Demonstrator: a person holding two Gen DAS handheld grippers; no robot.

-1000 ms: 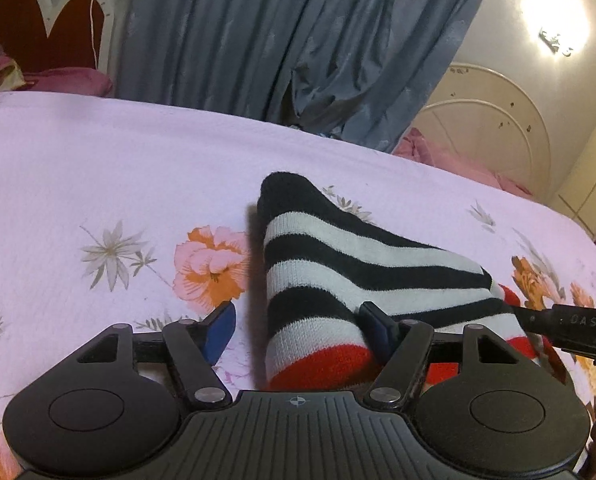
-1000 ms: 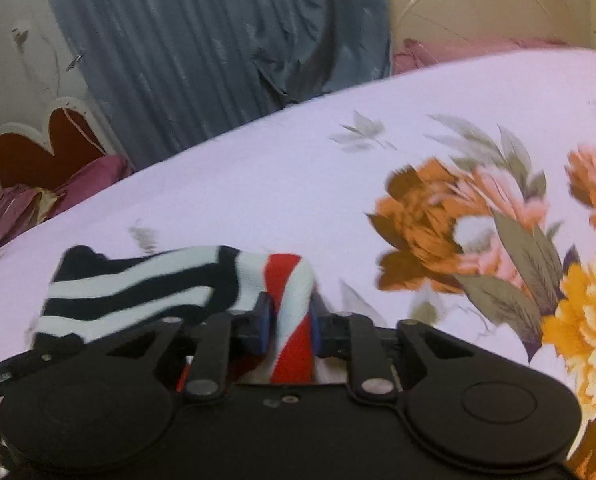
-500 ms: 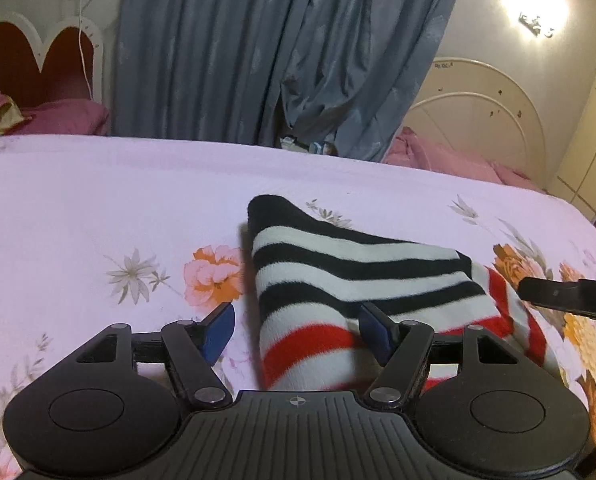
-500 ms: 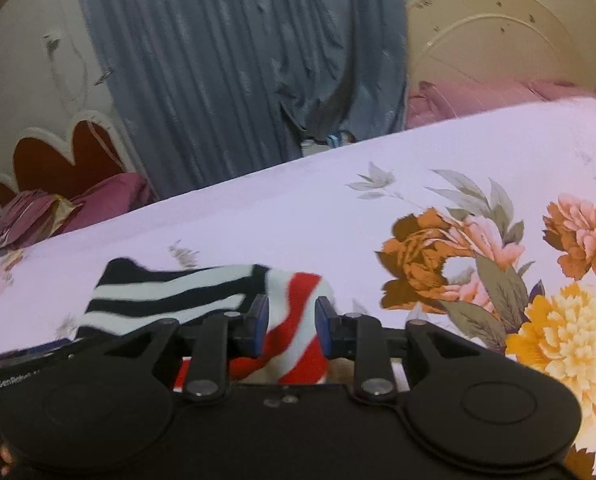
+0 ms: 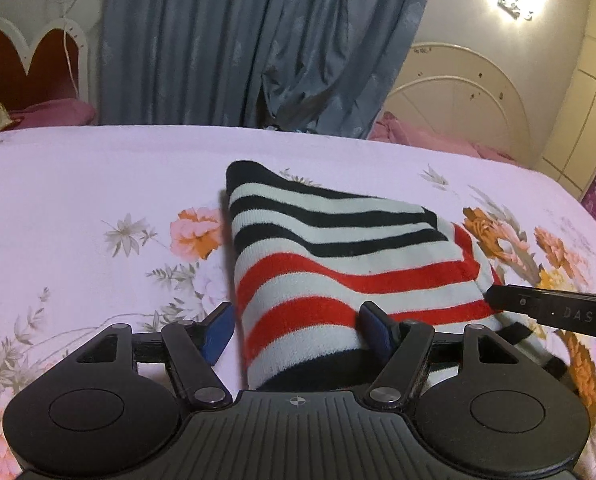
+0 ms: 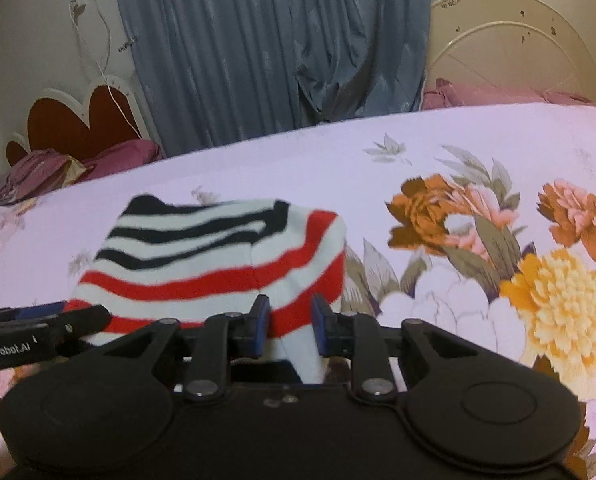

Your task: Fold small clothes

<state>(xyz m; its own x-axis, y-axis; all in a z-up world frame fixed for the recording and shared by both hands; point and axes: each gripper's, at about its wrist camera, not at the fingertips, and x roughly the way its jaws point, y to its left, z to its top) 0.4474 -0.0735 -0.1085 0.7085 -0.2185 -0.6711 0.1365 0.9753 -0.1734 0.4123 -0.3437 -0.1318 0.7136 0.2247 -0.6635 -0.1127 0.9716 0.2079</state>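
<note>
A knitted garment with black, white and red stripes (image 5: 337, 248) lies on the flowered pink bedsheet (image 5: 78, 184), its near edge raised off the sheet. My left gripper (image 5: 296, 328) stands wide over the near left corner. Its right pad touches the cloth, and its left pad stays just clear of the cloth's edge. My right gripper (image 6: 292, 320) has the garment (image 6: 218, 264) pinched at its near right edge, and its jaws are closing on a red and white fold. Each view catches the other gripper's finger at its side edge.
Blue-grey curtains (image 5: 258, 40) hang behind the bed. A red heart-shaped headboard (image 5: 30, 64) and pink pillows (image 5: 54, 116) are at the far left. A white arched board (image 5: 457, 112) with pink bedding stands at the far right. The sheet (image 6: 377, 168) runs wide on both sides.
Both grippers have drawn back and up. The garment's near edge has come with them, so more red stripes and a black band now show. Both wrists have rolled level.
</note>
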